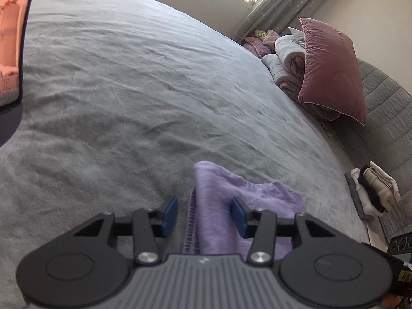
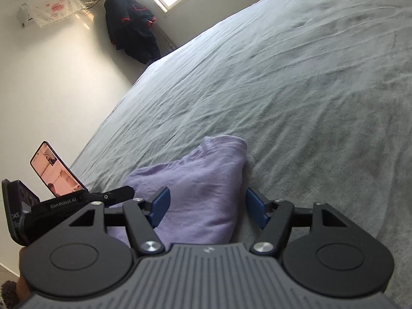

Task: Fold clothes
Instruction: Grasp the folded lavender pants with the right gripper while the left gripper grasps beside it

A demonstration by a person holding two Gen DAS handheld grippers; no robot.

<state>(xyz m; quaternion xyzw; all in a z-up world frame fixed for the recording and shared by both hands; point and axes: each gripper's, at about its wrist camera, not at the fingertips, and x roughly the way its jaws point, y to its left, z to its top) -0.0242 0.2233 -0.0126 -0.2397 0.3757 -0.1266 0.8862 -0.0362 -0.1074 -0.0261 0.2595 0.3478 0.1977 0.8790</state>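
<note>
A fleecy lilac garment [image 1: 219, 206], soft and rumpled with a stitched hem, lies bunched on the bed's wrinkled grey sheet [image 1: 128, 90]. It sits between the blue pads of the left tongs [image 1: 204, 215], which stand apart, unpressed. The right tongs [image 2: 207, 206] gape too, cloth at their 11 o'clock pad. A velvety mauve cushion [image 1: 332, 69] rests at 2 o'clock.

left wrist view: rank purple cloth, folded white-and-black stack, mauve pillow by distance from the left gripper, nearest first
1. Purple cloth, between the fingers of the left gripper.
2. Folded white-and-black stack, right, at the bed edge.
3. Mauve pillow, upper right, against the headboard.
</note>
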